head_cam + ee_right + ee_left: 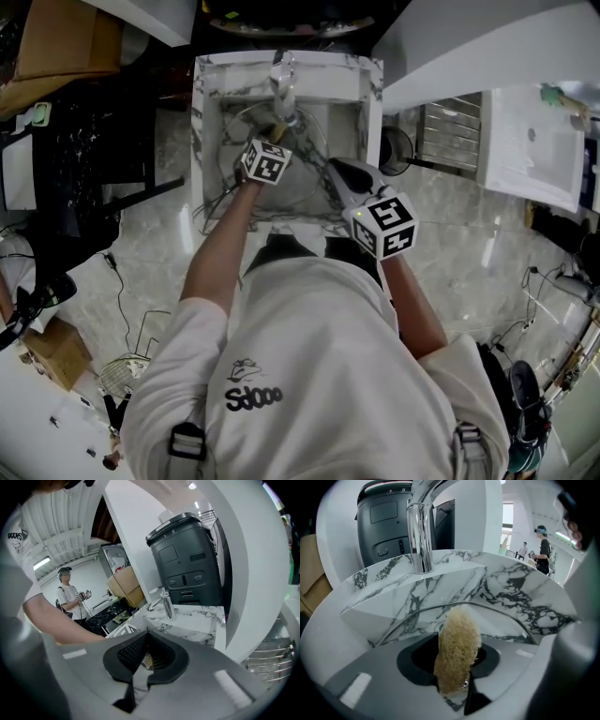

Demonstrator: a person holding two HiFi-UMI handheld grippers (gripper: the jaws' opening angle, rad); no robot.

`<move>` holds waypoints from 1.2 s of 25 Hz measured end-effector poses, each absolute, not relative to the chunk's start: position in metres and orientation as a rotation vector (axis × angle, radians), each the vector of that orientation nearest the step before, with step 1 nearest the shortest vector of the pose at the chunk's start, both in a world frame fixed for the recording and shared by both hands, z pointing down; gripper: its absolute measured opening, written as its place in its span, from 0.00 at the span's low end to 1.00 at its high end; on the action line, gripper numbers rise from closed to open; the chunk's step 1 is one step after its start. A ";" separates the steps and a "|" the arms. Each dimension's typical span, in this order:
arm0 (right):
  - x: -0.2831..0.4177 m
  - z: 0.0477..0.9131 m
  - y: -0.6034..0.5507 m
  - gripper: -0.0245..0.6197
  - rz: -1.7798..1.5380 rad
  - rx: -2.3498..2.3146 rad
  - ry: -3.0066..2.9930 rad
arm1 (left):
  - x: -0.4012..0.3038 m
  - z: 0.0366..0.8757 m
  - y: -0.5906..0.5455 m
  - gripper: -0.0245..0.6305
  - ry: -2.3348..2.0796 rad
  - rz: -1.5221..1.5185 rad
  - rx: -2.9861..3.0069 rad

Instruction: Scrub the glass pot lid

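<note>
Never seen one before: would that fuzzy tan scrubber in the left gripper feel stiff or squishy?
The scrubber looks fibrous and airy, so it is probably light and springy. It stands upright from the left gripper unsupported, so likely not floppy.

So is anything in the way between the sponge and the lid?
Nothing visible is. The left hand-held gripper holds the sponge just in front of the lid in the sink, and nothing shows between them.

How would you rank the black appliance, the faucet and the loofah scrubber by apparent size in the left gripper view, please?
1. Black appliance.
2. Loofah scrubber, inflated by nearness to the camera.
3. Faucet, close to the scrubber, so that order is unsure.
</note>
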State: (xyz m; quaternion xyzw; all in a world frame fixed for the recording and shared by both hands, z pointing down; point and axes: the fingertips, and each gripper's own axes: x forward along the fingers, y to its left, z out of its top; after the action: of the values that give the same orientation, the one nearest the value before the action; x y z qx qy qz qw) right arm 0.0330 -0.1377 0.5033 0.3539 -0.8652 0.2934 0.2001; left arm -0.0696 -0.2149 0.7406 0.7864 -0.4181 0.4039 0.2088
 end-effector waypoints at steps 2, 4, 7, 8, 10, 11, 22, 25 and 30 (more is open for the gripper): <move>0.033 0.503 -0.137 0.04 0.821 0.993 -2.419 | -0.068 0.738 -0.211 0.25 -1.160 1.134 2.193; 0.034 0.503 -0.136 0.04 0.823 0.996 -2.419 | -0.066 0.736 -0.207 0.27 -1.146 1.147 2.200; 0.035 0.503 -0.136 0.04 0.827 1.001 -2.418 | -0.066 0.735 -0.202 0.28 -1.135 1.177 2.201; 0.035 0.503 -0.136 0.04 0.828 1.002 -2.419 | -0.066 0.735 -0.200 0.29 -1.137 1.186 2.197; 0.037 0.503 -0.135 0.04 0.833 1.005 -2.420 | -0.067 0.734 -0.197 0.29 -1.139 1.202 2.191; 0.037 0.503 -0.134 0.04 0.835 1.007 -2.420 | -0.067 0.734 -0.195 0.29 -1.138 1.210 2.191; 0.044 0.499 -0.124 0.04 0.836 1.037 -2.420 | -0.061 0.733 -0.193 0.13 -1.135 1.307 2.196; 0.051 0.500 -0.120 0.04 0.840 1.059 -2.413 | -0.050 0.735 -0.197 0.13 -1.118 1.318 2.206; 0.062 0.500 -0.115 0.04 0.848 1.090 -2.399 | -0.026 0.736 -0.191 0.13 -1.006 1.317 2.266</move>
State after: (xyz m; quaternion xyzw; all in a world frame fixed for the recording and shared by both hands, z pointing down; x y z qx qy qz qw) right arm 0.0623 -0.1153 0.4998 0.3869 -0.8515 0.3012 0.1857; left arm -0.0258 -0.1908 0.7356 0.7960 -0.3533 0.4625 0.1662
